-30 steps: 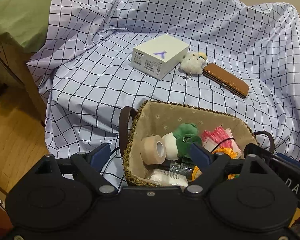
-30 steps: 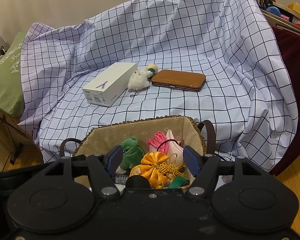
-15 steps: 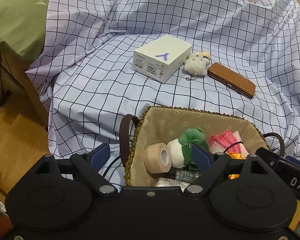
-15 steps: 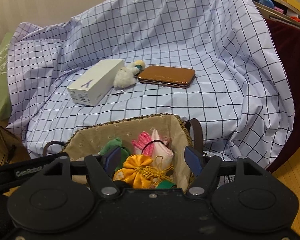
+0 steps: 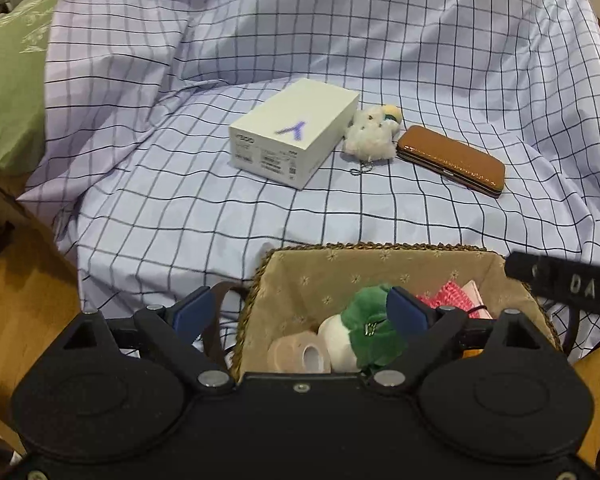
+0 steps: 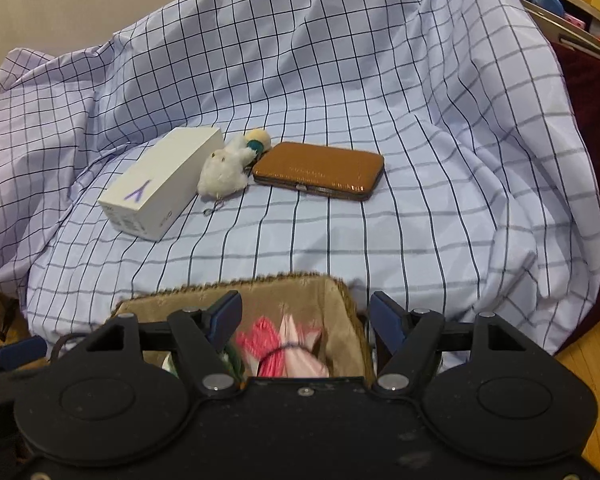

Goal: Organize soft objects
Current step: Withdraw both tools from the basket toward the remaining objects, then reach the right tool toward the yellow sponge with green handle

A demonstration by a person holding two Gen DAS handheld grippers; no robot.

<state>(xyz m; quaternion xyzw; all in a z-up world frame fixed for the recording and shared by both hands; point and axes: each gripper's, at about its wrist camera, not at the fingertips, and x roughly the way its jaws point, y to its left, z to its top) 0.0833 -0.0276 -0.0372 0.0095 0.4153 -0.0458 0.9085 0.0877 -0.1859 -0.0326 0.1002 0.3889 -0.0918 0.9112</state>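
Both grippers have shifted sideways across the basket since a second ago, so that in the left wrist view the white box [image 5: 296,133] now sits nearer the middle of the picture and in the right wrist view the basket's right end has come between the fingers. The left gripper [image 5: 300,310] has just been opening its jaws; they stand spread wide, with the basket's left rim and a dark strap handle between the blue pads and nothing pressed by them. The right gripper [image 6: 306,316] also stands spread, its pads apart over the basket's right end, gripping nothing. The woven basket [image 5: 340,268] sits on the near edge of a checked cloth [image 5: 180,200] and holds the soft things: a green plush [image 5: 374,320] lying against a white ball [image 5: 334,340], a roll of beige tape [image 5: 300,354] just left of that, and a pink knitted piece [image 5: 444,296] beside a pale pink pouch [image 6: 300,344] toward the right end. Farther back on the cloth the white box lies flat, a small white plush keychain [image 5: 370,134] touches its right side, and a brown leather case [image 5: 452,160] lies just beside the plush on the other side. A green cushion [image 5: 8,80] shows at the left edge of the left wrist view, and wooden floor [image 5: 24,300] lies below it.
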